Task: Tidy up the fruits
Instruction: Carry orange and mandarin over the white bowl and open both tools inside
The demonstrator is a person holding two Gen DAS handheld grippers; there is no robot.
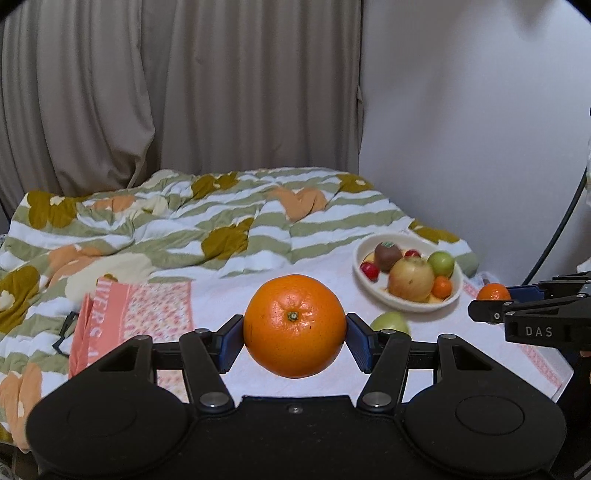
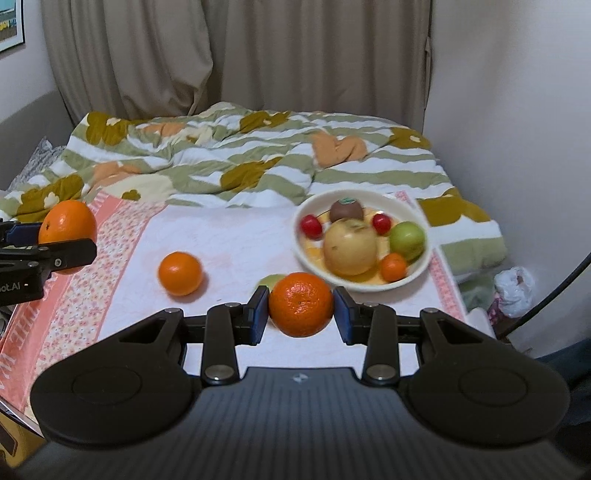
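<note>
Beige curtains [image 1: 177, 92] hang behind a bed [image 2: 240, 236]; a white wall [image 1: 472, 129] stands at the right; a striped floral quilt [image 2: 258, 155] lies rumpled beyond a pink-bordered towel [image 2: 74, 288]; a framed picture [image 2: 11, 22] hangs far left.

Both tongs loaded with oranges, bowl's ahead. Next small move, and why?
Probably carry the right tongs forward over the white bowl. They are shut on the small orange, which sits just short of the bowl's near rim. The left tongs hold the big orange further away, so they should wait; the bowl is already crowded.
</note>
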